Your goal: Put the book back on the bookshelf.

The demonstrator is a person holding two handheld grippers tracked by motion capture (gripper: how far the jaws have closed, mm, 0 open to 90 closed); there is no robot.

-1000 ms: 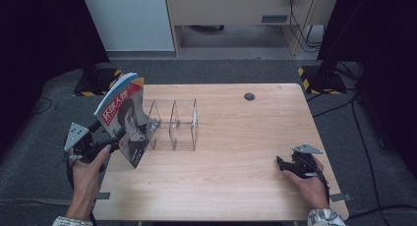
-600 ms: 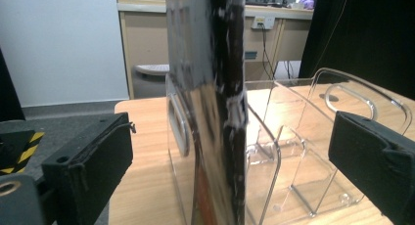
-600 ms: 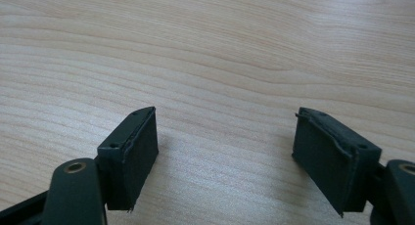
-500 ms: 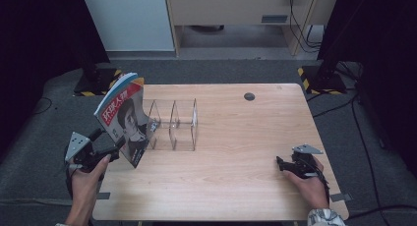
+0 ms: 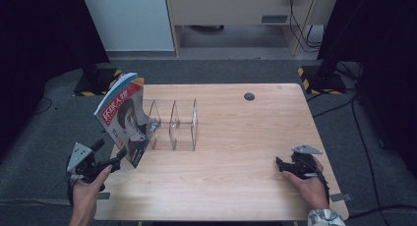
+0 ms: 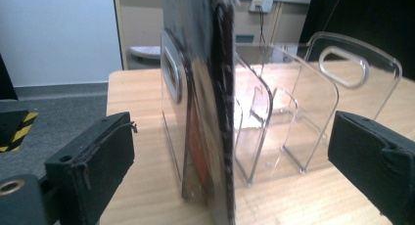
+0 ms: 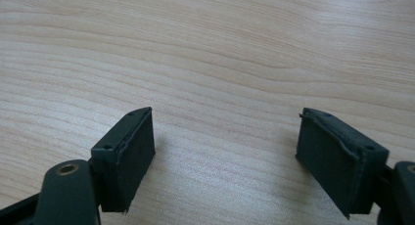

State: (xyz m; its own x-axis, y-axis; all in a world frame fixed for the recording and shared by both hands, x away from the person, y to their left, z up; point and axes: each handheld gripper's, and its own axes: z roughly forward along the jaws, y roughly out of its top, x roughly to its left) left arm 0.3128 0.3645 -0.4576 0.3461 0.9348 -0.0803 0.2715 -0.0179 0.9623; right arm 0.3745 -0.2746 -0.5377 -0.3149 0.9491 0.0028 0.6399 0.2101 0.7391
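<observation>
While 2 slots stay bare, magazine (image 5: 123, 119) fills rack's (image 5: 183, 122) leftmost.

Left gripper backs off the magazine

In the high view the left gripper (image 5: 118, 159), a second ago up against the lower edge of the magazine (image 5: 124, 119) at the left of the frame, now sits lower and further toward the bottom left corner, its jaws wide apart with the magazine's edge between them untouched in the left gripper view. At lower right, the right gripper (image 5: 279, 164) has its jaws just opening a little wider over bare wood.
</observation>
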